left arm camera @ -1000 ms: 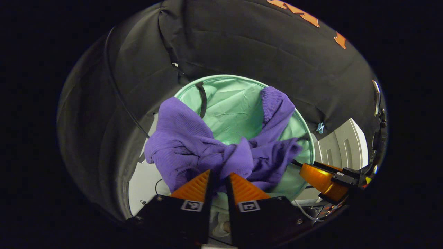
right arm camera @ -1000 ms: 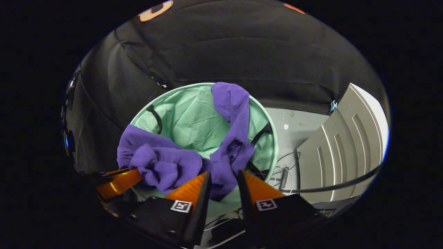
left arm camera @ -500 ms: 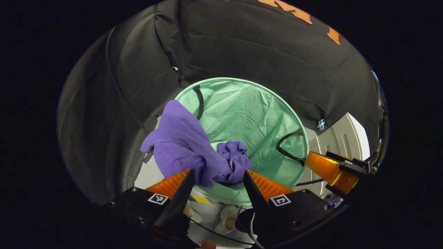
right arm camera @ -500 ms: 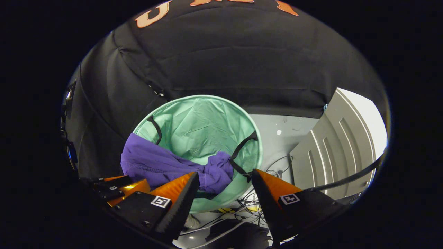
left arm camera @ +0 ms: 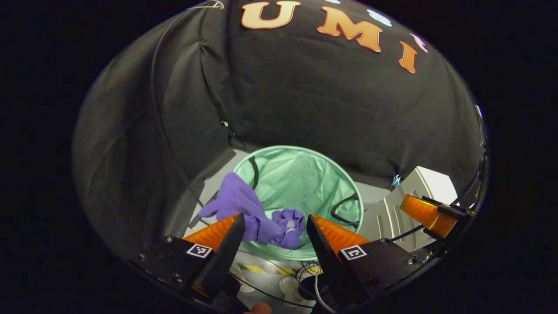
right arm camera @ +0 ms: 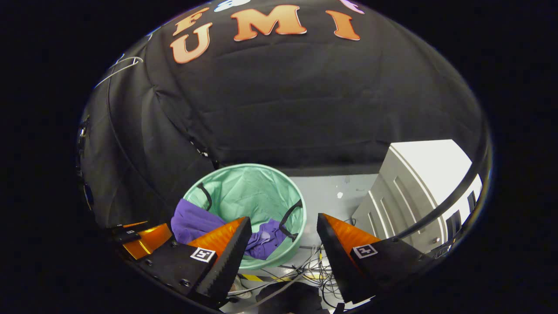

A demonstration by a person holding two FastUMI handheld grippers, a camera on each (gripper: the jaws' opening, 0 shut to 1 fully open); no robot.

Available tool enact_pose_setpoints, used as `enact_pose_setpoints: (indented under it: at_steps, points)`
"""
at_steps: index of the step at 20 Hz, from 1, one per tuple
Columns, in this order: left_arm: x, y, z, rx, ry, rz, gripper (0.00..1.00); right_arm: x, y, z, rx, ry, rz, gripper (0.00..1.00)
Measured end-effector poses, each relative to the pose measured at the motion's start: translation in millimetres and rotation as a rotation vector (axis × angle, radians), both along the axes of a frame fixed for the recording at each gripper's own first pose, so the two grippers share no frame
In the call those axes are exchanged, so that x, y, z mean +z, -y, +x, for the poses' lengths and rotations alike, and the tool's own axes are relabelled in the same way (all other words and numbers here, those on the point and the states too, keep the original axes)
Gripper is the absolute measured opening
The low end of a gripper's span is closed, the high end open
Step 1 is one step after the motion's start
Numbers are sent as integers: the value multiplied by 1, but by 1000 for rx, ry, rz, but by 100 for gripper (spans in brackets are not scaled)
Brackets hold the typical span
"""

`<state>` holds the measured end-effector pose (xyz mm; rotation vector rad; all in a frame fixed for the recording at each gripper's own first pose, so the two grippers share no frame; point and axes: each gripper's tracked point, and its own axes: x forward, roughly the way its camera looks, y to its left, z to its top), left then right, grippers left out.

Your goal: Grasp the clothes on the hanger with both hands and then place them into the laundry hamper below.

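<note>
1. Left gripper view: a round mint-green laundry hamper stands on the floor below, against the black cloth wall.
2. A purple garment lies draped over the hamper's rim at about 8 o'clock, its long axis running from 10 o'clock outside the rim down to 4 o'clock inside, where it ends bunched.
3. The left gripper has its jaws spread, holding nothing.
4. Right gripper view: the right gripper likewise has its jaws spread wide, above the hamper and garment.
</note>
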<state>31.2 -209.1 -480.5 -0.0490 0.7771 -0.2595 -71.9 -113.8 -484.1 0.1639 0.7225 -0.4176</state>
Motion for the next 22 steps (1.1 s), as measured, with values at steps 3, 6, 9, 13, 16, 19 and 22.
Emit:
enact_pose_setpoints:
  at_steps: [3,6,9,13,16,19,22]
  points:
    - [54,-6,2,-5,119,-19,92,48,6,-7,-10,86,-41,98]
    - [106,-14,2,-2,225,-59,92,97,8,-19,-15,160,-76,98]
    - [163,-19,-9,-5,336,-100,91,140,8,-25,-17,239,-110,98]
    - [236,-33,-37,-14,478,-158,91,199,-1,-38,-5,342,-157,98]
    - [277,-43,-58,-9,579,-151,93,235,-15,-53,23,393,-204,98]
    - [309,-59,-65,21,643,-184,93,255,-33,-48,53,435,-220,89]
    - [330,-78,-77,54,702,-197,93,270,-40,-56,63,464,-229,89]
